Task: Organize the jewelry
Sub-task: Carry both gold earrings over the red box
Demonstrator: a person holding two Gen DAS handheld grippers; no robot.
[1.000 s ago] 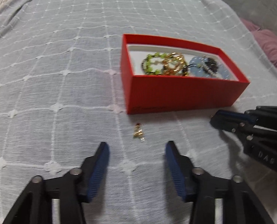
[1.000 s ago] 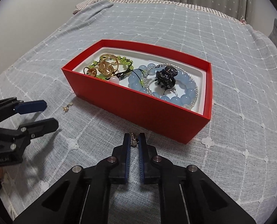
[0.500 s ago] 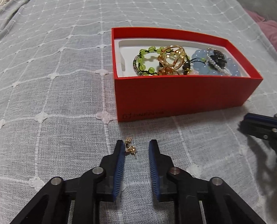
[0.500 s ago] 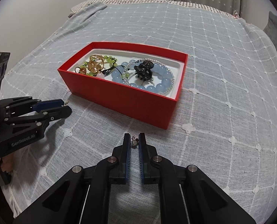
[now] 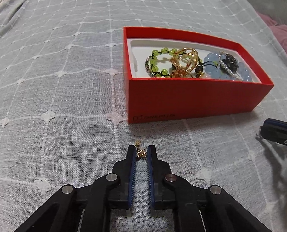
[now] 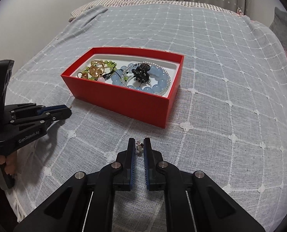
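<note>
left gripper (image 5: 141, 150) fingers just closed on a gold earring (image 5: 141, 153) on the bed (image 5: 66, 96) beside the red box (image 5: 191, 100); right gripper (image 6: 139, 145) pinches another small earring (image 6: 139, 146)

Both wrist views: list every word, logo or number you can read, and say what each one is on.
"GenRobot.AI": white lettering on the black body of the left gripper, read in the right wrist view.
Logo mark and a short word, dark print low on the near wall of the red box: too faint and blurred to read.
Nothing else carries text: none on the jewelry, the bedspread or the right gripper.
</note>
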